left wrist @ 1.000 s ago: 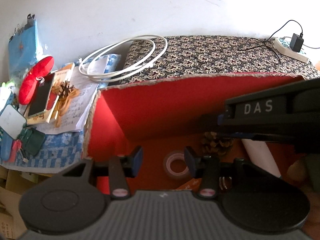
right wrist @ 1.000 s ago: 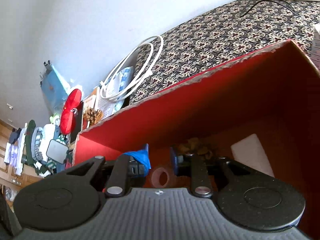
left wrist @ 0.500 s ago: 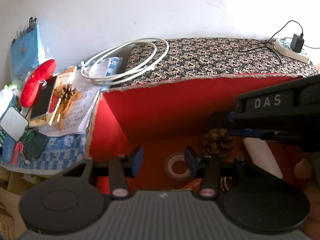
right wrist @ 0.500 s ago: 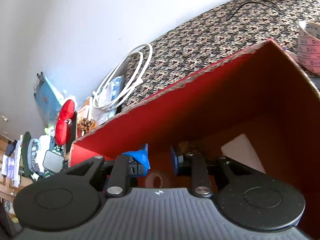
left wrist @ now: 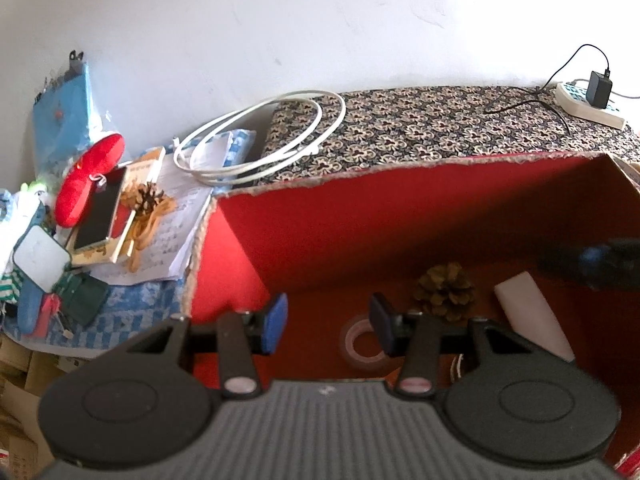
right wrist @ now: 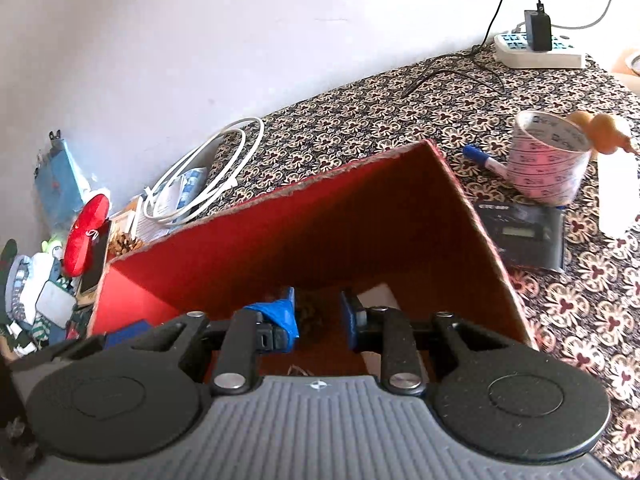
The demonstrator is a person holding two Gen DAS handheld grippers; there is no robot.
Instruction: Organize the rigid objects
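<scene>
My right gripper has pulled up and back out of the red cardboard box; a second ago its black body filled the right of the left view, now only a blurred tip shows there. Only the right view shows the patterned paper cup, dark flat calculator and blue-capped marker on the floral-cloth surface past the box's right edge. On the box floor lie a white foam block, scaly brown pinecone and clear tape roll. Left gripper jaws stand half open, empty; right jaws are narrowly parted, empty.
</scene>
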